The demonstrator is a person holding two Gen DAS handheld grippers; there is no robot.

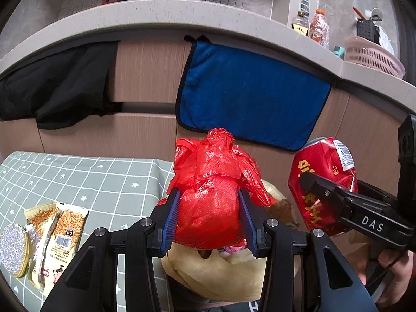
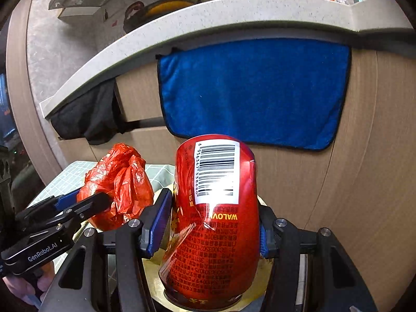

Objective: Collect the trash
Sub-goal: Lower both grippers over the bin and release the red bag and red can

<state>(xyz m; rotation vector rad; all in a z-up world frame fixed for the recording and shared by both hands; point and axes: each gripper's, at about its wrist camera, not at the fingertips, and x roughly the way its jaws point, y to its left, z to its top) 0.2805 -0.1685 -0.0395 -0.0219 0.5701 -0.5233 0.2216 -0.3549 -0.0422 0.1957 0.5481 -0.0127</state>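
My left gripper (image 1: 209, 202) is shut on a crumpled red plastic bag (image 1: 213, 182), its blue pads pressing both sides. The same red plastic bag (image 2: 117, 184) shows at the left of the right wrist view, held in the left gripper (image 2: 88, 197). My right gripper (image 2: 214, 208) is shut on a dented red drink can (image 2: 213, 223) with a barcode label. That red can (image 1: 322, 182) appears right of the bag in the left wrist view, clamped by the right gripper (image 1: 312, 184). Both items hang over a bin lined with a yellowish bag (image 1: 221, 273).
A table with a green grid cloth (image 1: 91, 182) lies left, bearing snack wrappers (image 1: 57, 239) and a glittery round disc (image 1: 13, 249). Ahead stand wooden cabinets with a blue towel (image 1: 249, 96) and black cloth (image 1: 57, 85) hanging under a counter (image 1: 182, 13). A person's hand (image 1: 395, 278) grips the right tool.
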